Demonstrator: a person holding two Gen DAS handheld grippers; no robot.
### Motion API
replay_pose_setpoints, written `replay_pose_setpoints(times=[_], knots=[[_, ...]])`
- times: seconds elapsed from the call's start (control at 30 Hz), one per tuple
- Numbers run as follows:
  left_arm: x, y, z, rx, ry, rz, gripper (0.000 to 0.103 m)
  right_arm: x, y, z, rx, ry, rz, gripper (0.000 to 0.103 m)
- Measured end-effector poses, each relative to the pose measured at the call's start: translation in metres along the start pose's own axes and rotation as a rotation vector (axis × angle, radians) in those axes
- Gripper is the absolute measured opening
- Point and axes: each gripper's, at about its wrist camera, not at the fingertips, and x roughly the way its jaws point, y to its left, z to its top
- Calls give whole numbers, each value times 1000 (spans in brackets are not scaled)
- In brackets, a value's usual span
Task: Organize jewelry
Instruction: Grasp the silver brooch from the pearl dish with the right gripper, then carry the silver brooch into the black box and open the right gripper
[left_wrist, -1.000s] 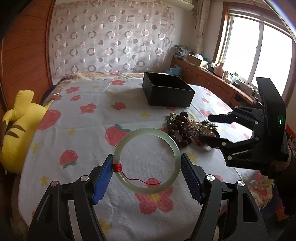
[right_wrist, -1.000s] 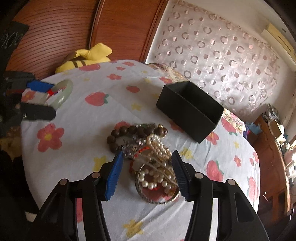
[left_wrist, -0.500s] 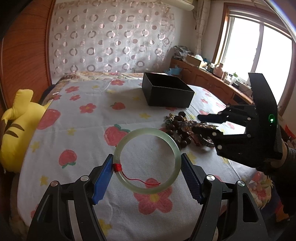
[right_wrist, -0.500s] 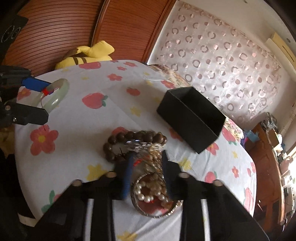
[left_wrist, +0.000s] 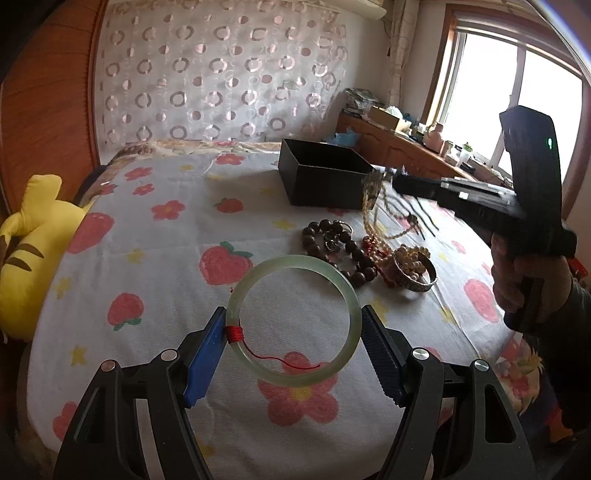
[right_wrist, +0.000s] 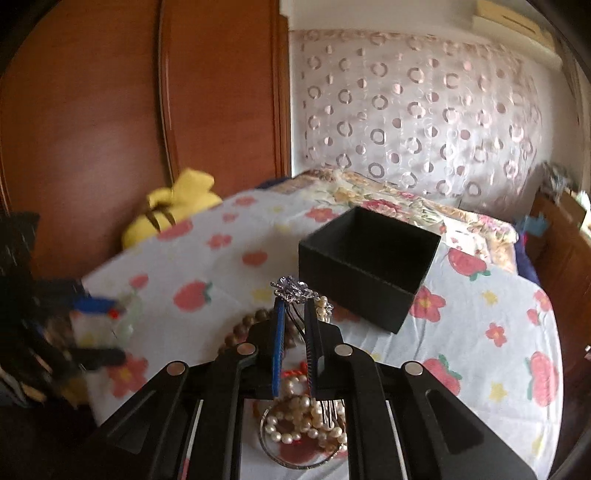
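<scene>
My left gripper (left_wrist: 293, 328) is shut on a pale green jade bangle (left_wrist: 293, 321) with a red thread, held above the bedspread. My right gripper (right_wrist: 295, 304) is shut on a silver flower piece (right_wrist: 291, 288) with a pearl strand (left_wrist: 371, 206) hanging from it, lifted above the jewelry pile and just short of the open black box (right_wrist: 369, 262). In the left wrist view the right gripper (left_wrist: 397, 181) is beside the box (left_wrist: 325, 177). The pile holds a dark wooden bead bracelet (left_wrist: 332, 240), pearls and a silver bangle (left_wrist: 413, 273).
A flowered bedspread (left_wrist: 166, 258) covers the bed. A yellow plush toy (left_wrist: 29, 243) lies at the left edge by the wooden headboard (right_wrist: 147, 110). A wooden cabinet with clutter (left_wrist: 406, 144) stands under the window at right.
My right gripper shut on the silver flower piece in the pile and lifted it up toward the black box, pearls trailing. My left gripper with the bangle stayed still.
</scene>
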Motion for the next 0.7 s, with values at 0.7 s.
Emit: replay_pose_setpoints(times=[0.7], knots=[[7, -10, 44, 44, -66, -17, 69, -12, -27, 47, 17, -89, -19, 12]])
